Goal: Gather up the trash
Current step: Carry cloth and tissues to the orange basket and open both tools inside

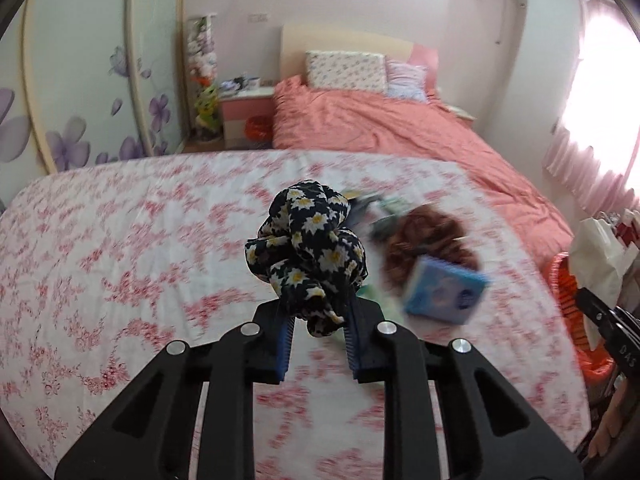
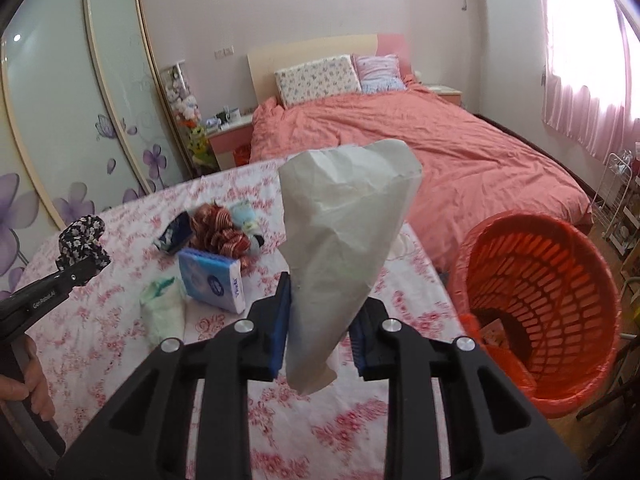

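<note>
My left gripper is shut on a black scrunchie with white daisies and holds it above the floral table. It also shows in the right wrist view. My right gripper is shut on a crumpled white tissue, held above the table's right side. An orange plastic basket lined with an orange bag stands to the right of the table, below the tissue's level. The basket's rim shows in the left wrist view.
On the table lie a blue tissue pack, a red-striped scrunchie, a pale green wad and small dark and light-blue items. A bed with a pink cover stands behind. A wire rack stands far right.
</note>
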